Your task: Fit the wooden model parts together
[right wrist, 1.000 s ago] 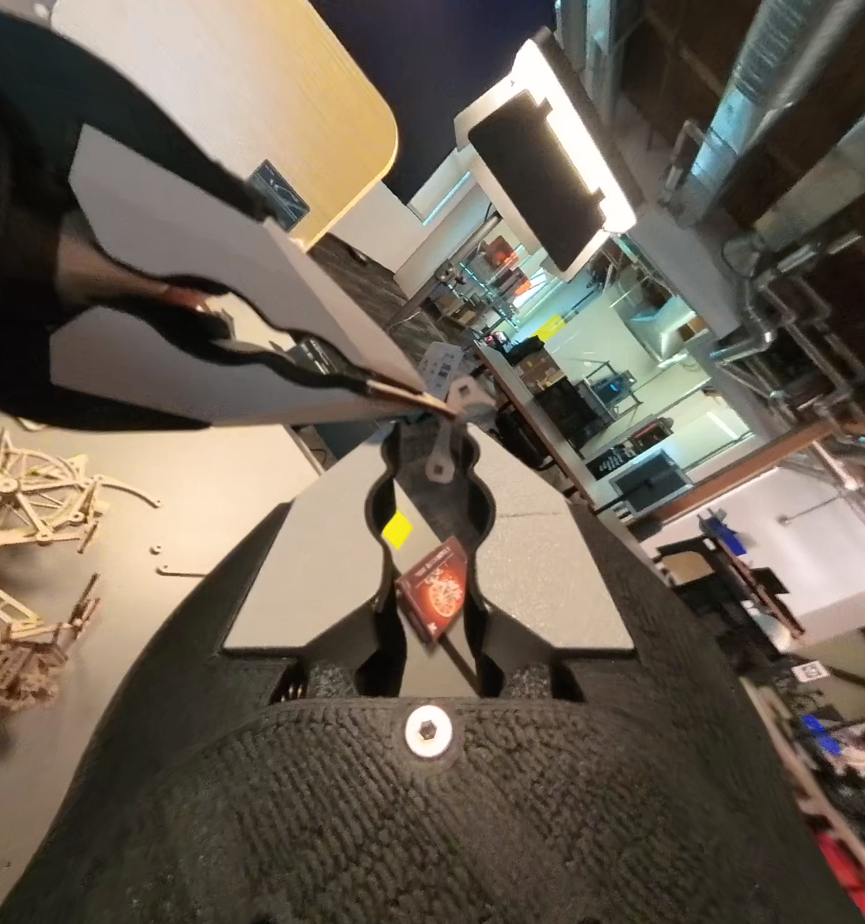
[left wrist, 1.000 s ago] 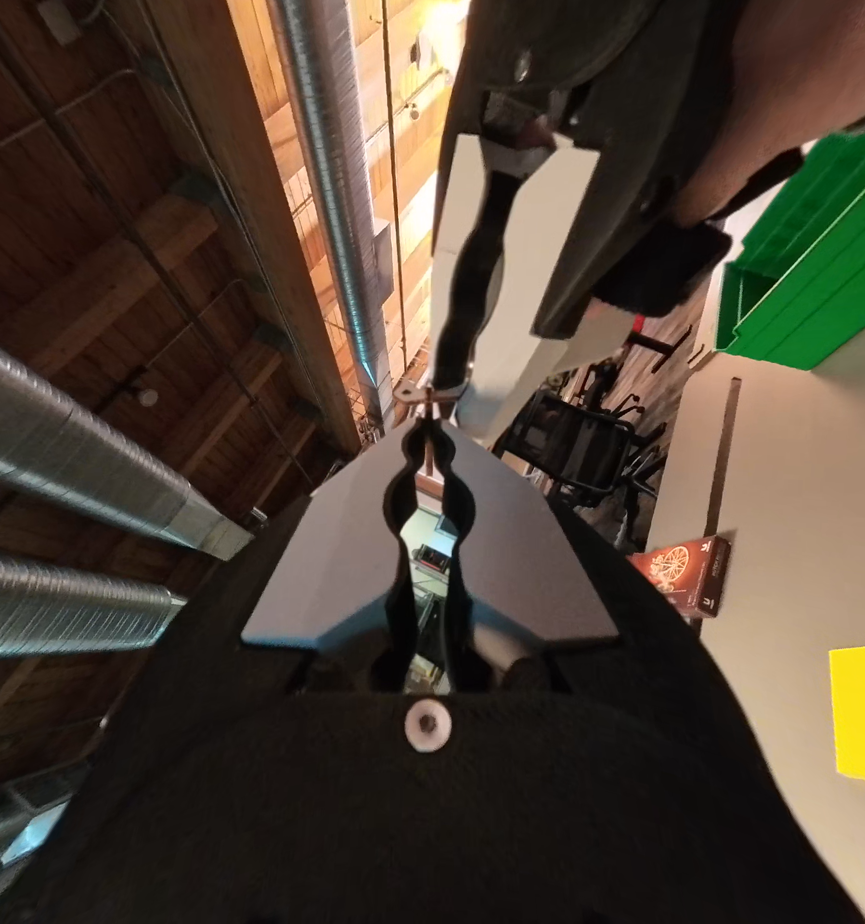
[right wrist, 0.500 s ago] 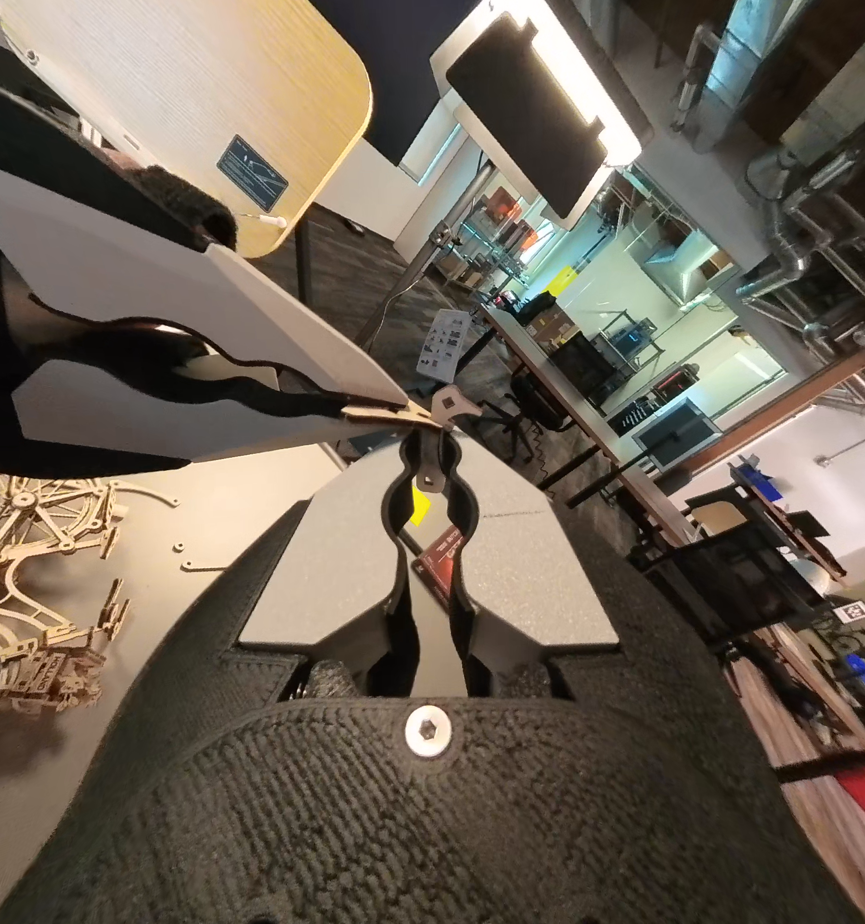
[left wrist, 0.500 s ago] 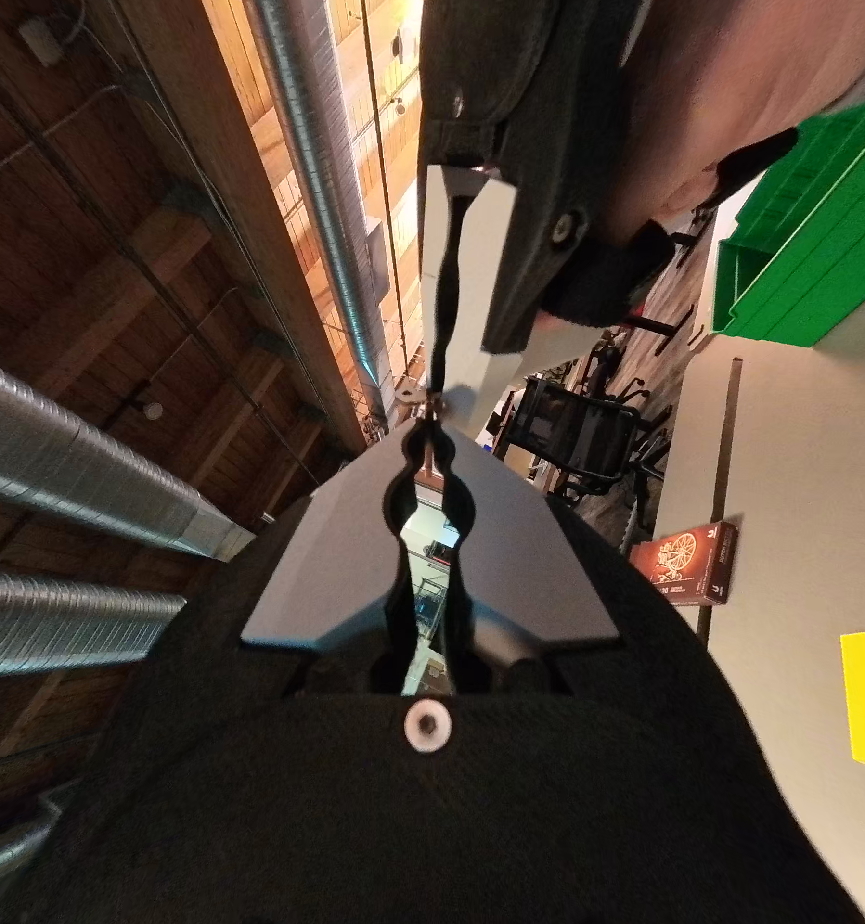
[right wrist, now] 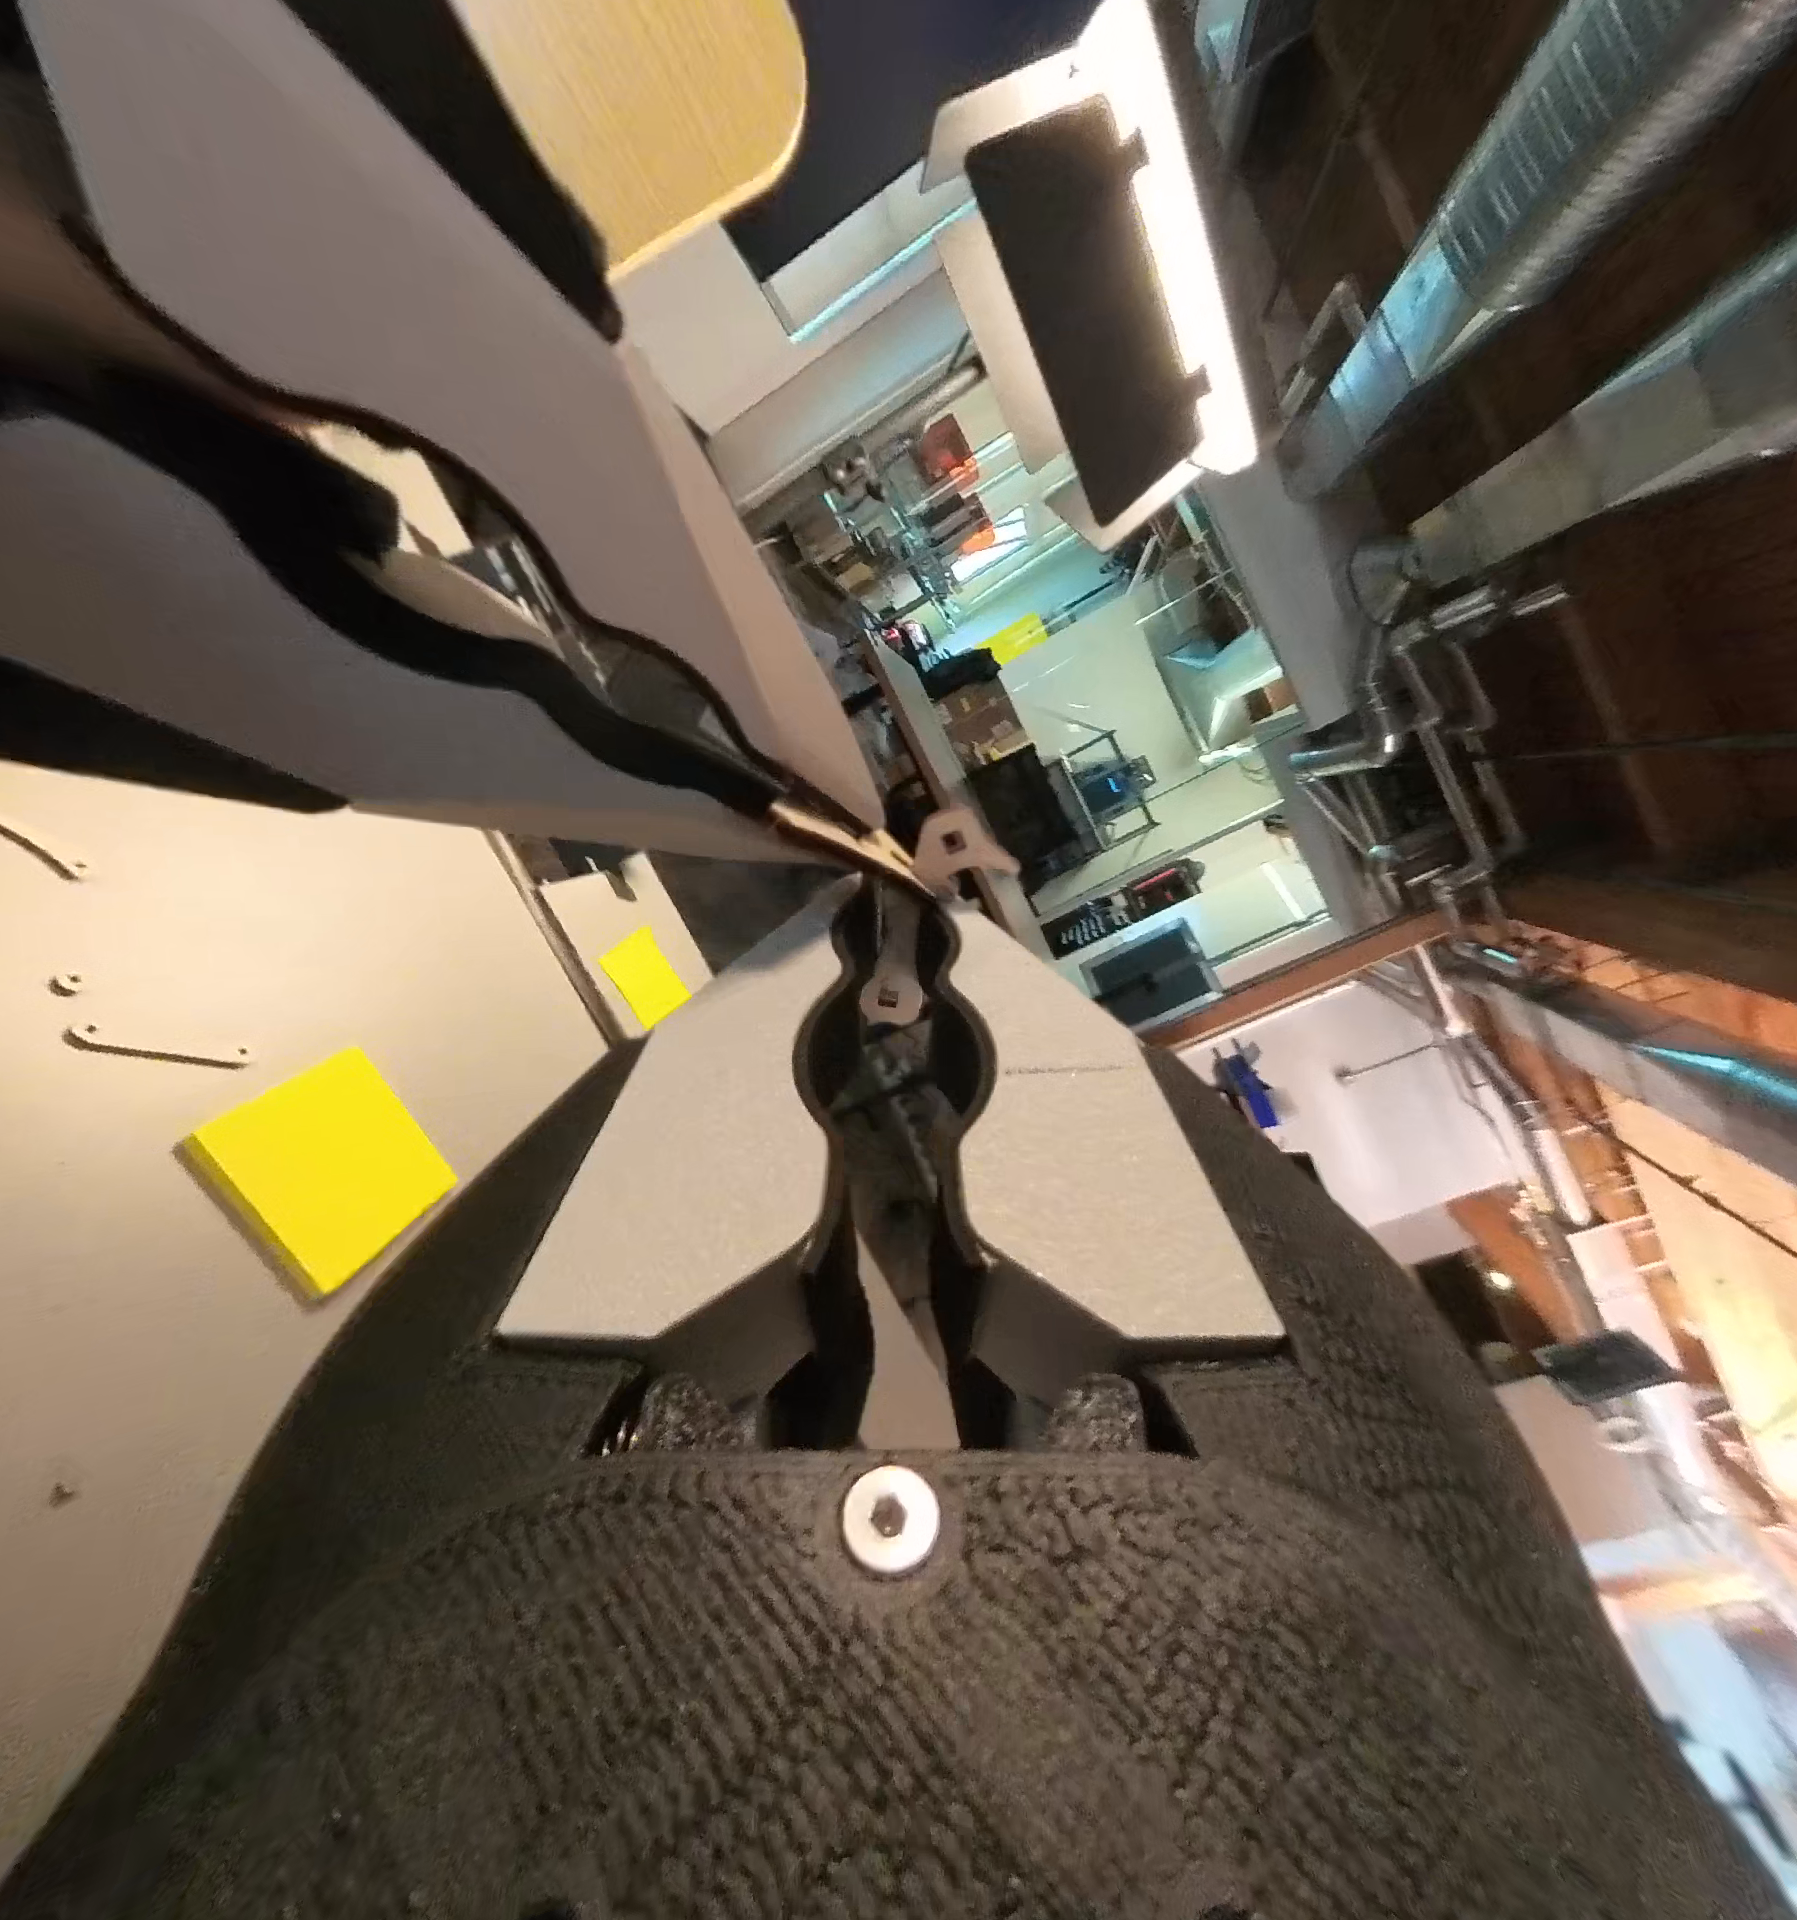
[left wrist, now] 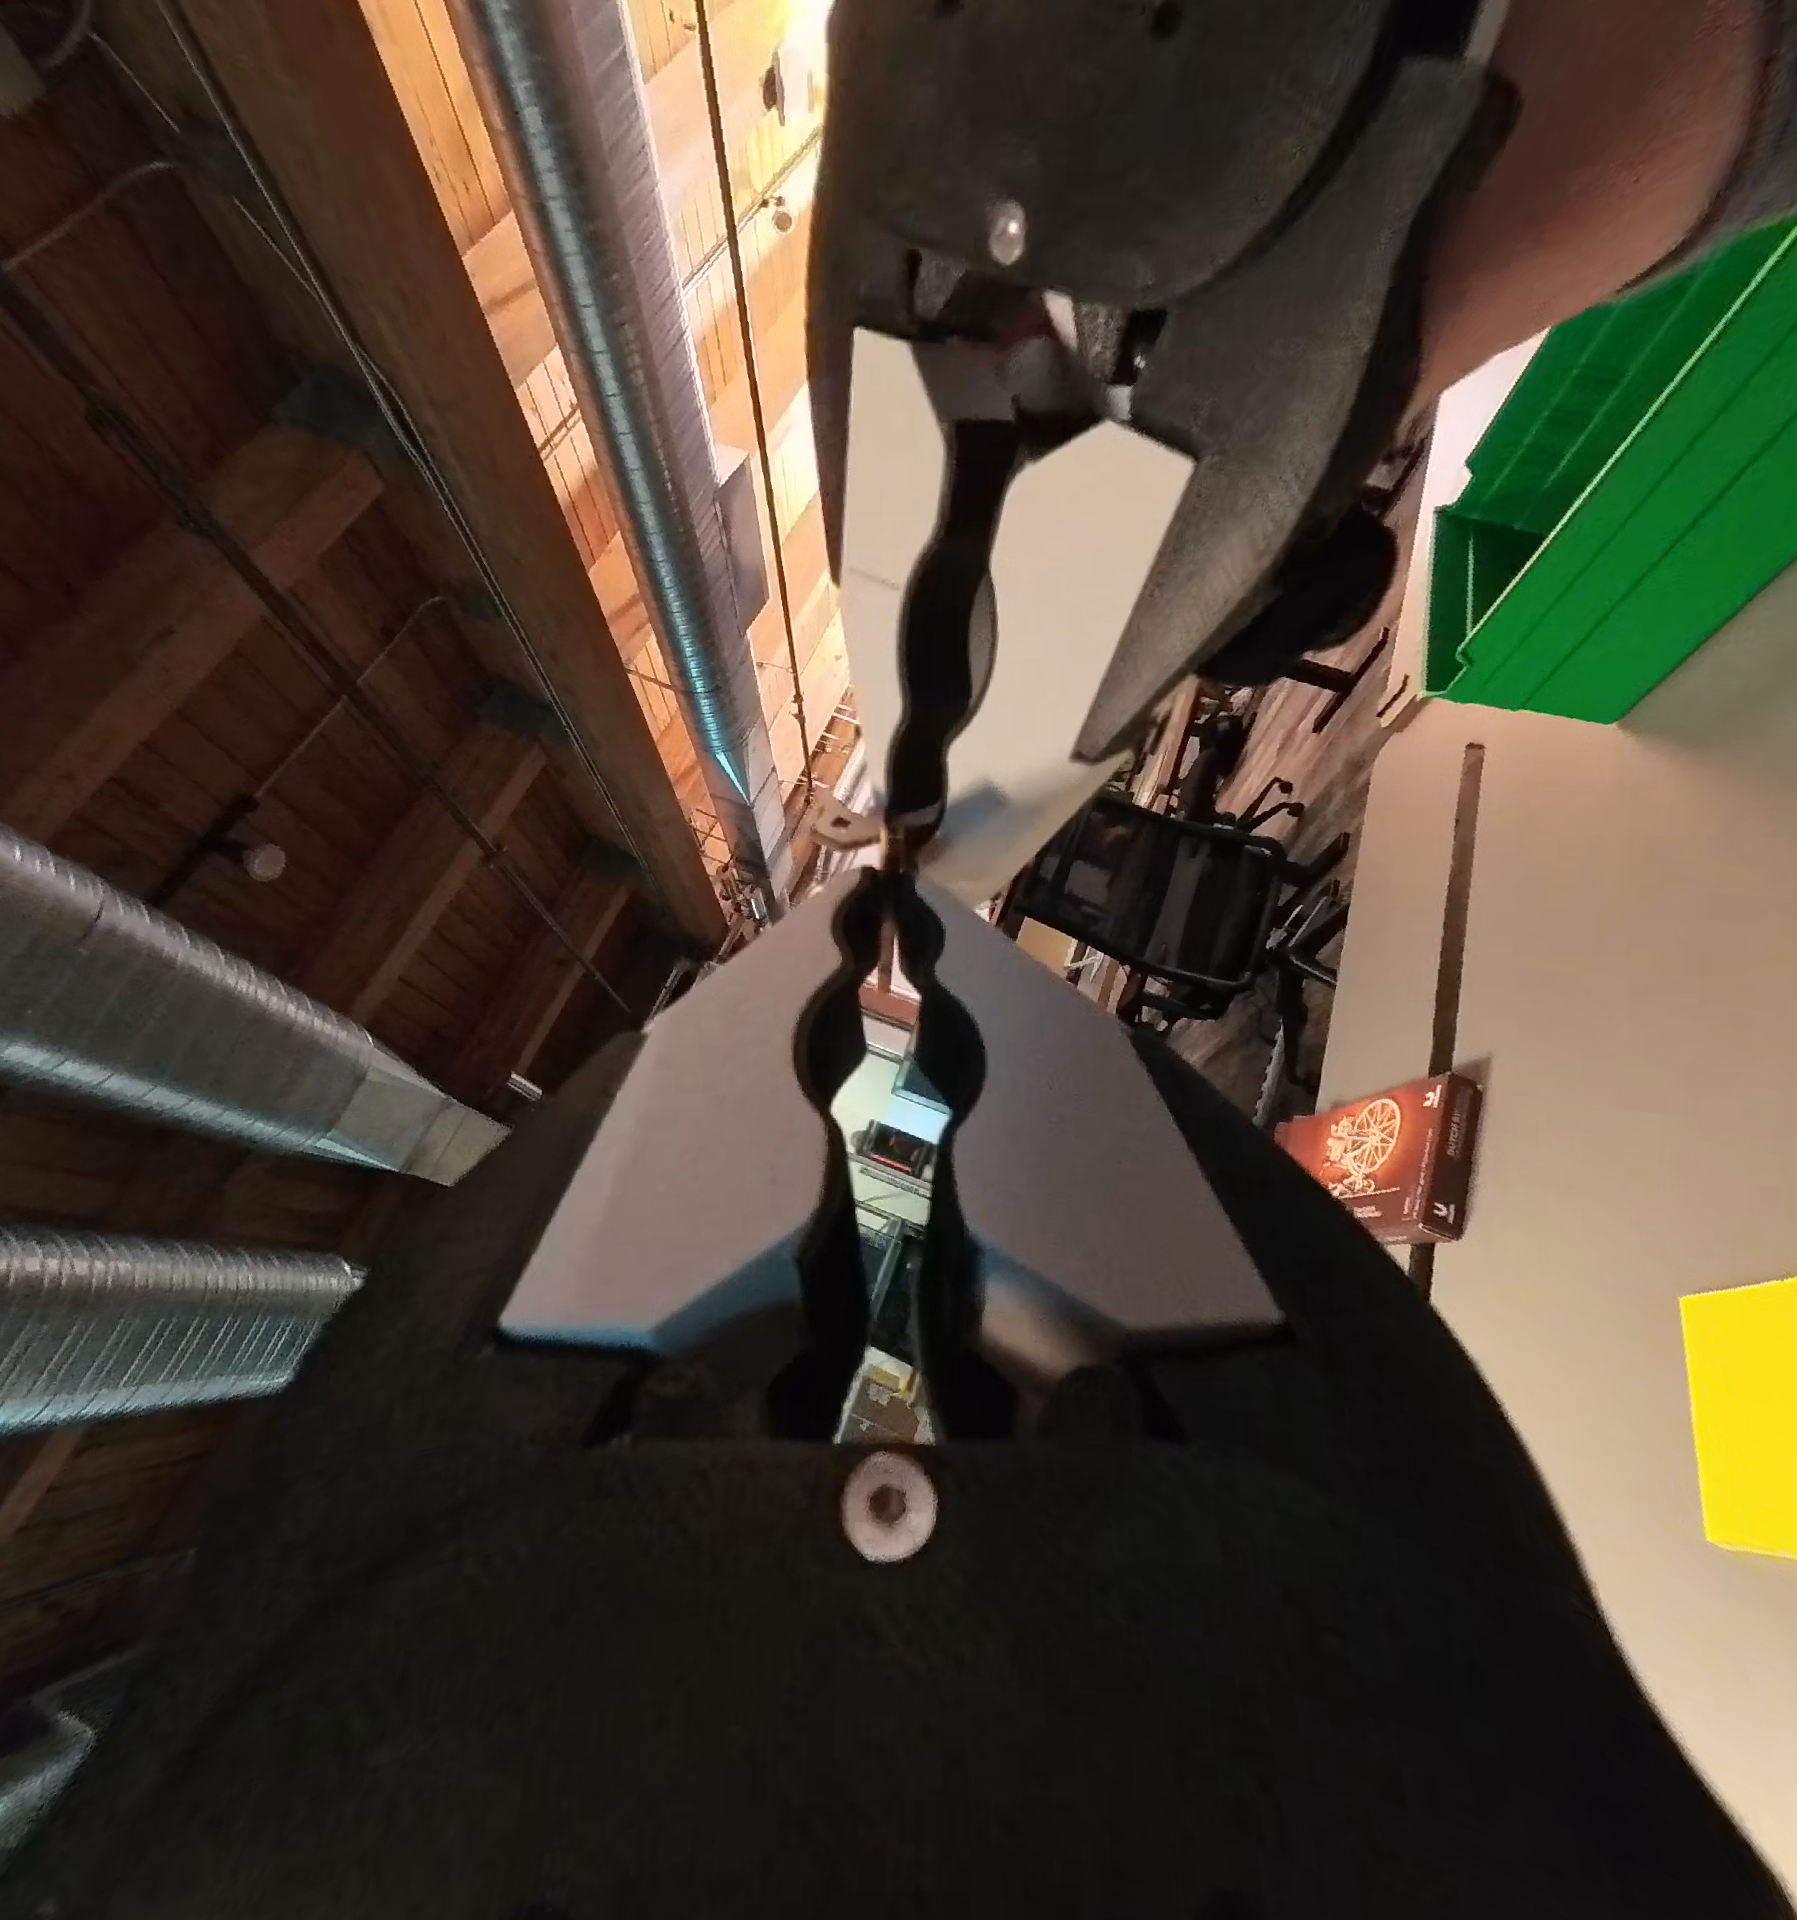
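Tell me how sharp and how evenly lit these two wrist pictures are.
Left wrist view: wide-angle bending, the silver ceiling ducts smeared with motion blur, the left gripper dark against a glaring bright ceiling strip. Right wrist view: the right gripper and small pale wooden part fairly sharp, the lower right corner blown out and blurred, the square yellow notepad clear.

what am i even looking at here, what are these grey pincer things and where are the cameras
No robot: a person holds tongs in each hand, each with a camera looking along its fingers. One picture is from the left tongs, the other from the right tongs, meeting tip to tip. Left pinches a thin wooden sliver, right a small wooden lever. On the table lie a yellow pad, a brown box, a green bin and loose wooden strips.
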A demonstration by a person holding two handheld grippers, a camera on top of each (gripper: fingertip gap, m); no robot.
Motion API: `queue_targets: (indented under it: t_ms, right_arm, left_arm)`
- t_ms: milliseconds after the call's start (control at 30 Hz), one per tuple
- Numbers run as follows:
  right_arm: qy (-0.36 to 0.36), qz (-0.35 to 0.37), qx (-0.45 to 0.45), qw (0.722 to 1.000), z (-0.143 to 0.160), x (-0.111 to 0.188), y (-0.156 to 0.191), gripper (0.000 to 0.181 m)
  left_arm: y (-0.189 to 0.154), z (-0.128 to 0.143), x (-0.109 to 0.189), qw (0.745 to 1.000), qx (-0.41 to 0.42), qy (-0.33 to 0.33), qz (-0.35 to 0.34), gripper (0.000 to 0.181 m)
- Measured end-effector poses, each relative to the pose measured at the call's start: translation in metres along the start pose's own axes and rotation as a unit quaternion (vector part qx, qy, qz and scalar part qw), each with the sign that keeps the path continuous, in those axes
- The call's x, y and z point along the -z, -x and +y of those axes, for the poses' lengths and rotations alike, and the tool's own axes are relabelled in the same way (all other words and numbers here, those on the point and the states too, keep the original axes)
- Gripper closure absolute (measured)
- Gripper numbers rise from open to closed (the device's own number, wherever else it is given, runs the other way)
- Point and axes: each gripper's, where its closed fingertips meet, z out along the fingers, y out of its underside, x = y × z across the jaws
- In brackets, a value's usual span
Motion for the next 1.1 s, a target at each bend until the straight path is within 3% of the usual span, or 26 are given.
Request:
queue_targets:
  t_ms: [267, 500, 633, 867, 1100]
  right_arm:
    - [0.011, 0.011, 0.007, 1.0, 0.003, 0.0, -0.002, 0.178]
    - [-0.023, -0.031, -0.142, 0.989, -0.006, -0.009, 0.0, 0.168]
    - [-0.023, -0.002, -0.125, 0.992, -0.008, -0.007, -0.006, 0.166]
    - [0.0, -0.017, -0.136, 0.991, -0.004, -0.005, -0.004, 0.156]
    - [0.036, -0.002, -0.137, 0.99, 0.007, -0.012, -0.003, 0.158]
  left_arm:
    - [-0.001, 0.0, -0.003, 1.0, 0.004, 0.011, -0.005, 0.18]
    - [0.008, 0.009, -0.004, 0.999, 0.023, 0.031, -0.028, 0.18]
    - [0.008, 0.013, -0.004, 0.999, 0.023, 0.038, -0.027, 0.18]
    - [0.007, 0.013, -0.007, 0.998, 0.038, 0.04, -0.031, 0.18]
    - [0.008, 0.012, -0.007, 0.997, 0.053, 0.042, -0.032, 0.181]
